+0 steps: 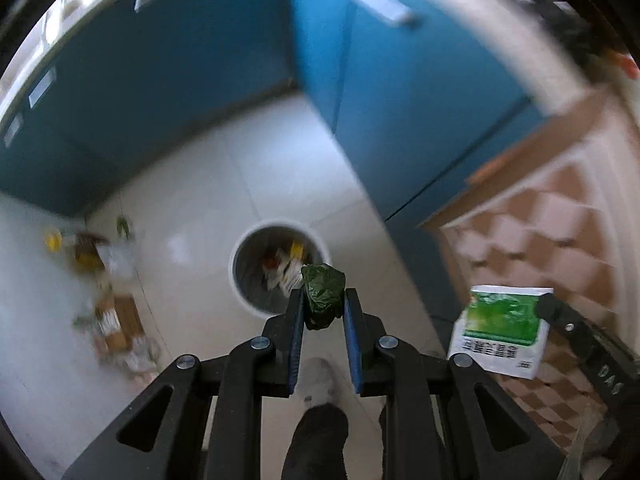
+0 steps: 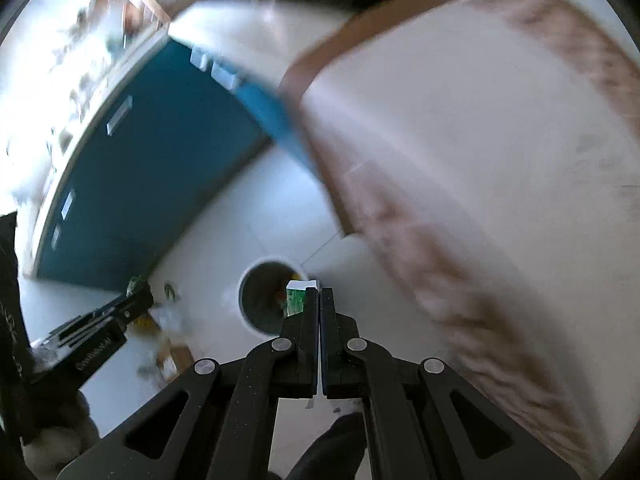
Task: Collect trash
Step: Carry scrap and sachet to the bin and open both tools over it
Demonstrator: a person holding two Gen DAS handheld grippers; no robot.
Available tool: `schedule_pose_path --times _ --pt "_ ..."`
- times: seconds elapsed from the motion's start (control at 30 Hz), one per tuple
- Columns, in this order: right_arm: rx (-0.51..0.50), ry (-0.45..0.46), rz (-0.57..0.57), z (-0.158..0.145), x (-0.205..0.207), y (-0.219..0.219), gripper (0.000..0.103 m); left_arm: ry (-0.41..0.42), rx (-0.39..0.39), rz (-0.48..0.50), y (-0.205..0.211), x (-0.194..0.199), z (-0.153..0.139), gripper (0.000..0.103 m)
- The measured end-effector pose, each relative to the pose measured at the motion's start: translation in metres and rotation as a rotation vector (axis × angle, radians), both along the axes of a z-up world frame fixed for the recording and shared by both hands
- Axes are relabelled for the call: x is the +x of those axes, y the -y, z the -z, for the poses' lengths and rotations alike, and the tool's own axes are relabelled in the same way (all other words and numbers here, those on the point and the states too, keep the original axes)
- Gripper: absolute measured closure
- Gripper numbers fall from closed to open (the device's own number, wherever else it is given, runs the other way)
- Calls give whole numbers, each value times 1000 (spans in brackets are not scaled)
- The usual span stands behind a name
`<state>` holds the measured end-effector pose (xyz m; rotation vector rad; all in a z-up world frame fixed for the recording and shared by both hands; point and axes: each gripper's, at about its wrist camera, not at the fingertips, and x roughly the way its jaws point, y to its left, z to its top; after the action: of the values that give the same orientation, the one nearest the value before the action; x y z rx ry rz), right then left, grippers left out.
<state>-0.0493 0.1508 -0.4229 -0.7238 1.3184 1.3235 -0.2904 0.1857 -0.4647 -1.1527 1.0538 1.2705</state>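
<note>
A: Left wrist view. The left gripper (image 1: 323,300) is pointed straight down; a crumpled dark green wrapper (image 1: 323,294) is clamped between its blue pads (image 1: 298,320). A white round bin (image 1: 276,268) with litter inside is seen on the pale tiled floor (image 1: 208,184), just beyond the tips.

B: Anything else noted?

A: Scattered trash (image 1: 106,292) at left, blurred, possibly cardboard and wrappers. At right, a green-and-white packet (image 1: 500,330) is held up by the other tool.

B: Right wrist view?

A: The right gripper (image 2: 320,300) is clenched on the green-and-white packet (image 2: 298,300), seen edge-on, in line with the bin (image 2: 256,300). The left gripper (image 2: 136,300) is seen at lower left beside blue cabinets (image 2: 152,184).
</note>
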Motion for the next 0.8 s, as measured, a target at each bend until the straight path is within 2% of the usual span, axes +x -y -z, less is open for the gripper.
schedule_pose_path --times 0.13,0.33,0.43,0.53,0.6,0.7,0.73,0.77,0.8 --pt "-78 -20 -62 95 -60 -30 103 118 -121 -91 -15 -55 97 87" --pt "-174 -44 -133 245 -133 -65 103 208 -230 -172 -29 -106 227 87" --pt "-184 -43 -148 304 -152 -76 103 216 -263 -177 -35 -118 278 87" --pt "-180 -16 -167 356 -169 -84 103 222 -295 -170 -40 -119 314 85" --pt "-184 -10 -170 386 -176 -90 103 229 -305 -164 -41 -120 326 83" --pt "-194 -16 -173 416 -185 -98 103 190 -314 -162 -45 -124 340 81" --pt "-206 -19 -176 425 -187 -99 103 164 -308 -163 -45 -127 342 77" --pt "-216 -23 -175 431 -188 -101 102 139 -302 -168 -46 -129 342 57" --pt "-230 -29 -179 437 -191 -103 102 122 -295 -172 -46 -132 344 32"
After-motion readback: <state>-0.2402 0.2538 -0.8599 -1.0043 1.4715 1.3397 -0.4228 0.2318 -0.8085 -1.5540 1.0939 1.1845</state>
